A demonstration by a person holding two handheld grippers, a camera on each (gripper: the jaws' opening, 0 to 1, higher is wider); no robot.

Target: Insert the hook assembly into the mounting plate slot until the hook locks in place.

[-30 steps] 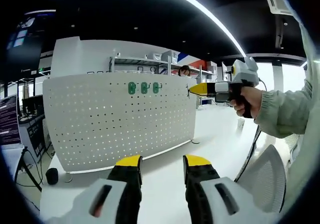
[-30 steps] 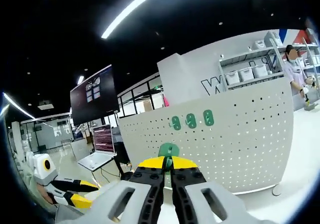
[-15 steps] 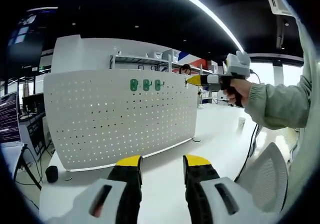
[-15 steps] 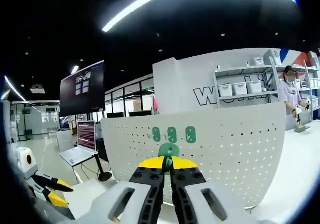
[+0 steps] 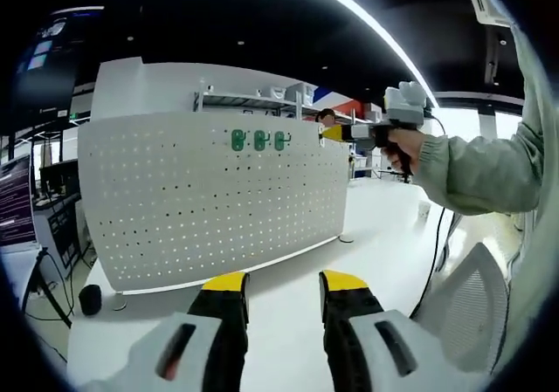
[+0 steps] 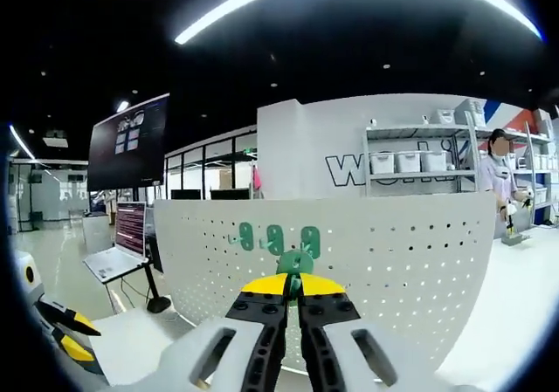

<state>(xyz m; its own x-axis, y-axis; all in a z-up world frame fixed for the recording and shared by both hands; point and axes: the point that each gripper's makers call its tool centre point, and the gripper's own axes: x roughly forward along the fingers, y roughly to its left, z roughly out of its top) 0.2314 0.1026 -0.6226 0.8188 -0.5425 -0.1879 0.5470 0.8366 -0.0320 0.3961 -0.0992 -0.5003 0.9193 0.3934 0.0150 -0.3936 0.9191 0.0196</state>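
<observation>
A white perforated mounting plate [image 5: 210,200] stands upright on a white table, with three green hooks [image 5: 258,140] hung in a row near its top edge. In the left gripper view my left gripper [image 5: 281,280] is open and empty, low in front of the plate. My right gripper [image 5: 325,134], held in a hand, comes in from the right with its yellow tips close to the plate's upper right, beside the hooks. In the right gripper view my right gripper [image 6: 293,285] is shut on a green hook assembly [image 6: 295,263], which sits just below the hung hooks [image 6: 277,237] on the plate [image 6: 393,270].
The white table [image 5: 288,261] runs in front of the plate. A grey mesh chair [image 5: 476,300] stands at the right. A laptop [image 6: 118,252] on a stand and a wall screen [image 6: 129,152] are at the left. Shelves with bins and a person [image 6: 502,182] stand behind the plate.
My right gripper has moved left and up toward the plate's top edge with the green hook assembly in it. The left gripper has stayed open in place.
</observation>
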